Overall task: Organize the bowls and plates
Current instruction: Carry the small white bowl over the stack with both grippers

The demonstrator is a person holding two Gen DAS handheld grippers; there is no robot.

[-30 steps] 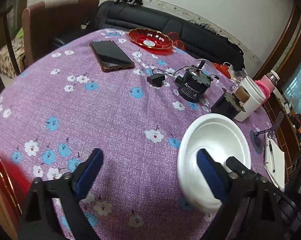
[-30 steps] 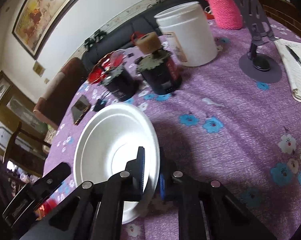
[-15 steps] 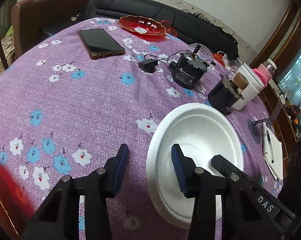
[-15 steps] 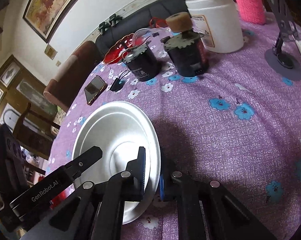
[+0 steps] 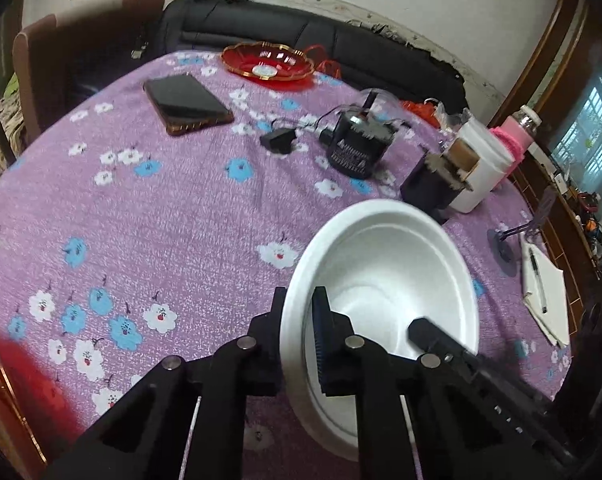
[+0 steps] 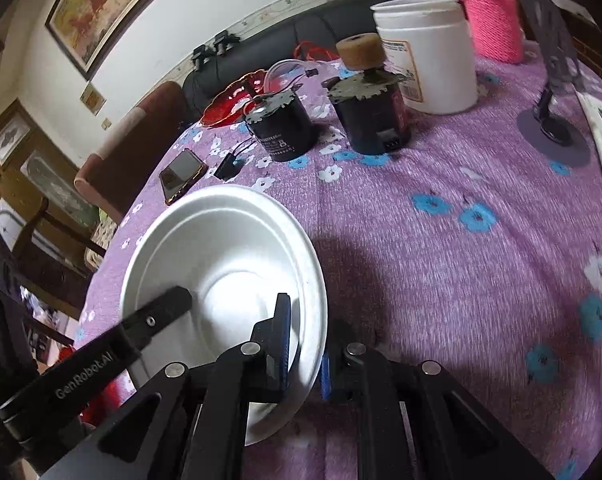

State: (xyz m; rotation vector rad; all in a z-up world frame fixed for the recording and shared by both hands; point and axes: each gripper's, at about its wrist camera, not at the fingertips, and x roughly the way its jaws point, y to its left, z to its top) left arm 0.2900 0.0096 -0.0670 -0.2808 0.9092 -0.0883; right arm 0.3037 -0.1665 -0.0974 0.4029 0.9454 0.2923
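Observation:
A white foam bowl is held tilted just above the purple flowered tablecloth. My left gripper is closing tight on the bowl's left rim, one pad inside and one outside. My right gripper is shut on the opposite rim of the bowl, and one of its fingers shows in the left wrist view. A red glass dish with a gold edge sits at the far side of the table. A blurred red plate edge shows at the lower left.
Beyond the bowl lie a phone, a small adapter, two black motors, a white jar and a pink-sleeved bottle. A phone stand and a notebook with pen are at right. A sofa and chair stand behind.
The left gripper's jaws went from wide open to shut on the bowl's left rim. The right gripper kept its grip, and the bowl shifted slightly.

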